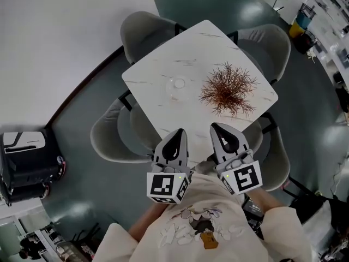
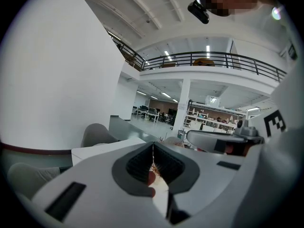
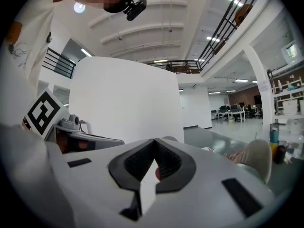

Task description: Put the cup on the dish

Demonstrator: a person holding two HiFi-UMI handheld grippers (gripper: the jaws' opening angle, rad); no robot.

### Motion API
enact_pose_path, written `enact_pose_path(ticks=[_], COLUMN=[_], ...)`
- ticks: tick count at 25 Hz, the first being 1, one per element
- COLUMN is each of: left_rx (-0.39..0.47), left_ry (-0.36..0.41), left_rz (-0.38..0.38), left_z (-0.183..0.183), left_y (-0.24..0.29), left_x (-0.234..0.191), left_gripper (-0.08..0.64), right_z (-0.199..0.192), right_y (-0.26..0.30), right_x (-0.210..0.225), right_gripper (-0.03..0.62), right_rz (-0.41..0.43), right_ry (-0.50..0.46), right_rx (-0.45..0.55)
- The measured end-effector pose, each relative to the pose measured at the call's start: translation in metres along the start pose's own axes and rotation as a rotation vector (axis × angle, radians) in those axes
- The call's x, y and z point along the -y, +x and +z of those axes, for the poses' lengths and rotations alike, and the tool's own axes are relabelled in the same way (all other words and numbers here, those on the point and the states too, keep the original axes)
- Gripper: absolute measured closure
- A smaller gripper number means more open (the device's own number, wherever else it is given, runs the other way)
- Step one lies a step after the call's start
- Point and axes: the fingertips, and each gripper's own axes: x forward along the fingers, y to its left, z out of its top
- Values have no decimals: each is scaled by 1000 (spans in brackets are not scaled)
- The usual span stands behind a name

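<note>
Bearing black-and-white square markers (image 1: 162,185), left claw (image 1: 179,131) and right claw (image 1: 217,126) stand closed.

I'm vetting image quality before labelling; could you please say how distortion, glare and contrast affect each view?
Head view: strong fisheye, soft even light, the clear glassware barely standing out from the white table. Left gripper view: black rounded corners, bright ceiling strips. Right gripper view: same dark corners, a lamp flaring upper left.
</note>
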Motion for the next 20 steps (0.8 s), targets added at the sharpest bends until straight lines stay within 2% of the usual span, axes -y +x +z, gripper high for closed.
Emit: enact_pose_path(ticks=[5,11,20], left_rx=[17,27,26], left_ry=[-3,5,13], left_rz=[13,9,-14], left_z=[4,12,11], left_y=[-7,-9,-2], left_x=[6,18,28], left_gripper=[555,555,555], right_z=[9,24,22], right_y=[-8,-11,-14], right_x=[-4,3,13], right_gripper=[586,588,588], right_rz=[6,17,18], right_ry=[-37,-17,4], right_rx=[10,33,25])
